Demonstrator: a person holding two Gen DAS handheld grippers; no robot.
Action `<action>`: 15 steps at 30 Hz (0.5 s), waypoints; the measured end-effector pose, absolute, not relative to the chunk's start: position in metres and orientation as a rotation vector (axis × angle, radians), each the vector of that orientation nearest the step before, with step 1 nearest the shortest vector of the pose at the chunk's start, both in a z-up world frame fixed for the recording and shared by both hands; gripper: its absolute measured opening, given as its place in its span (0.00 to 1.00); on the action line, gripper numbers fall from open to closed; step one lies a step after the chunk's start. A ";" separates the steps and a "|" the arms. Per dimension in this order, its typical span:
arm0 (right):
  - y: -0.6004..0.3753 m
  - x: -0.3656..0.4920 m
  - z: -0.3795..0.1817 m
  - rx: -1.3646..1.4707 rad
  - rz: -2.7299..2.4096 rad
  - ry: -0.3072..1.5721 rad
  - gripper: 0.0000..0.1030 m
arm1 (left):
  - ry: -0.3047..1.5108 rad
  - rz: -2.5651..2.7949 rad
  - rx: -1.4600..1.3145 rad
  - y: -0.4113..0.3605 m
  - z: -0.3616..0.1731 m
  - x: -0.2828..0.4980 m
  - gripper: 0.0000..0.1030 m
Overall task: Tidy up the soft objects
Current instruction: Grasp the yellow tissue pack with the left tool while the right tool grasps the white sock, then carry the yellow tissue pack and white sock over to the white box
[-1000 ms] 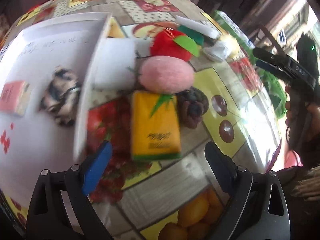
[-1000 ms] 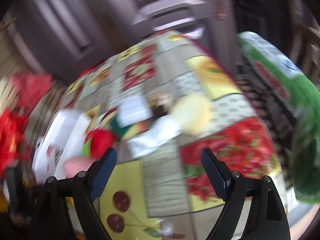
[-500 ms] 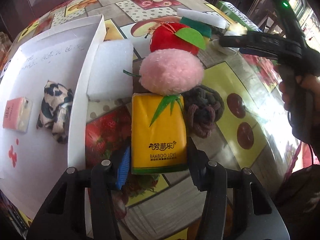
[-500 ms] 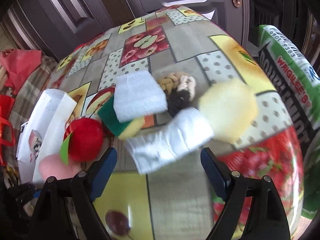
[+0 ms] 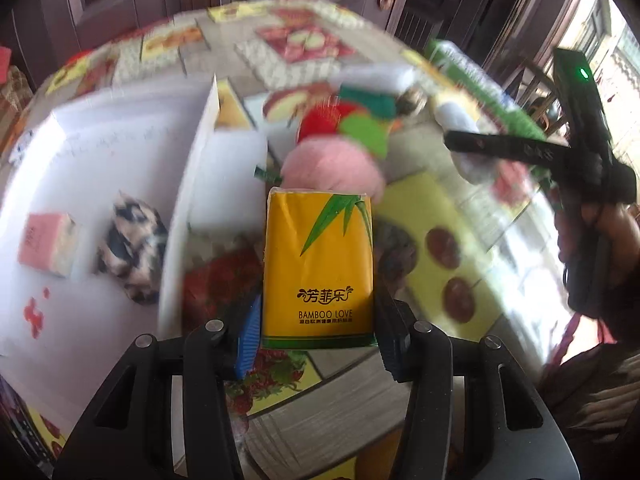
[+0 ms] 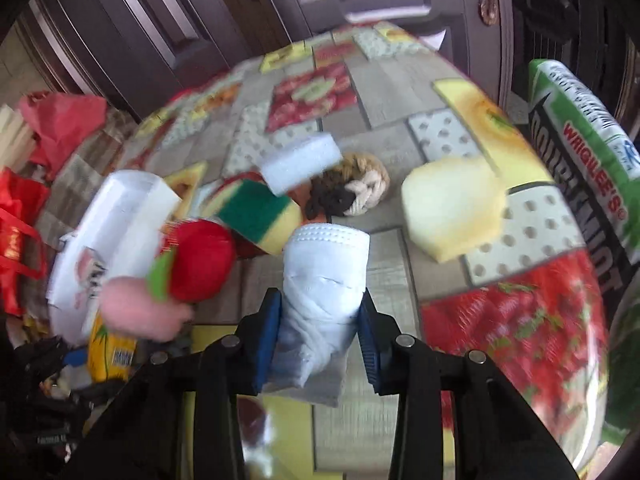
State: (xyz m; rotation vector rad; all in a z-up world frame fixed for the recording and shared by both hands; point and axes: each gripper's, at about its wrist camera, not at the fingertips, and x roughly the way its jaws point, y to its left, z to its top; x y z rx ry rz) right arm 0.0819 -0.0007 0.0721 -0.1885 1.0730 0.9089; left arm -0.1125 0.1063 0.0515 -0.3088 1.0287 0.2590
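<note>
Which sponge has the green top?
The yellow sponge with a green scrub layer, lying by the red plush apple; the white sponge is plain.

Each tool is built from matte black plastic arms with triangular cut-outs, fastened by round silver screws. On the left tool (image 5: pixel 316 344) and the right tool (image 6: pixel 318 336), ribbed blue pads are fitted inside the fingers. A green light is lit on the right tool's black body.

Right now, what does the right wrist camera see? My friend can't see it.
The right gripper is closing on a rolled white cloth on a fruit-patterned table. Sponges, a red plush apple and a pink puff lie nearby.
</note>
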 end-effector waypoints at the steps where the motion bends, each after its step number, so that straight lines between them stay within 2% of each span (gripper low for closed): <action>1: -0.007 0.079 0.084 -0.165 0.920 1.050 0.35 | 1.000 0.263 -0.307 0.107 0.061 -0.114 0.47; 9: -0.023 0.051 0.205 -0.066 1.013 0.727 0.35 | 0.767 0.295 -0.292 0.122 0.154 -0.112 0.47; 15: -0.030 0.023 0.265 0.011 1.061 0.566 0.36 | 0.607 0.373 -0.269 0.123 0.207 -0.138 0.47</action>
